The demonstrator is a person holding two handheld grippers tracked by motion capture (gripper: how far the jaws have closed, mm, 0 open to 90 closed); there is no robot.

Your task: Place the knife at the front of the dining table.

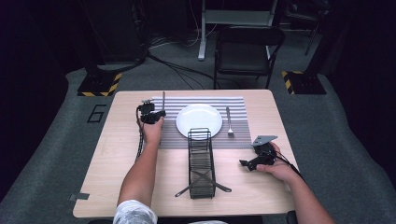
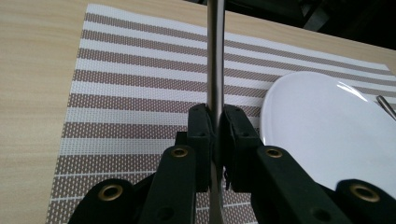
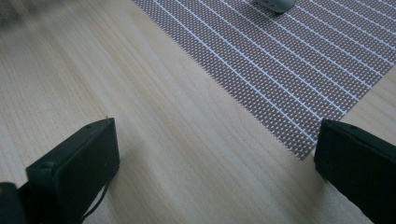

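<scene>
I am holding a knife [image 2: 215, 56] in the left gripper [image 1: 152, 113], its 2 jaws clamped tight on the thin metal, with the piece pointing away from me over the striped placemat [image 2: 140, 93], just left of the white plate [image 1: 199, 120]. As I judge it, I am setting the knife down beside the plate, so I am planning to lower it flat and parallel to the plate's edge, letting go only when the metal lies on the mat, so it neither drops nor slides against the rim.

The right gripper [image 1: 252, 161] is resting over bare table [image 3: 140, 116] near the mat's corner, jaws standing wide apart with nothing between them. A fork [image 1: 229, 122] is lying right of the plate. The black wire rack [image 1: 201, 163], with 2 utensils [image 1: 203, 183] crossed in it, is sitting between my arms, well clear of the left hand's path.
</scene>
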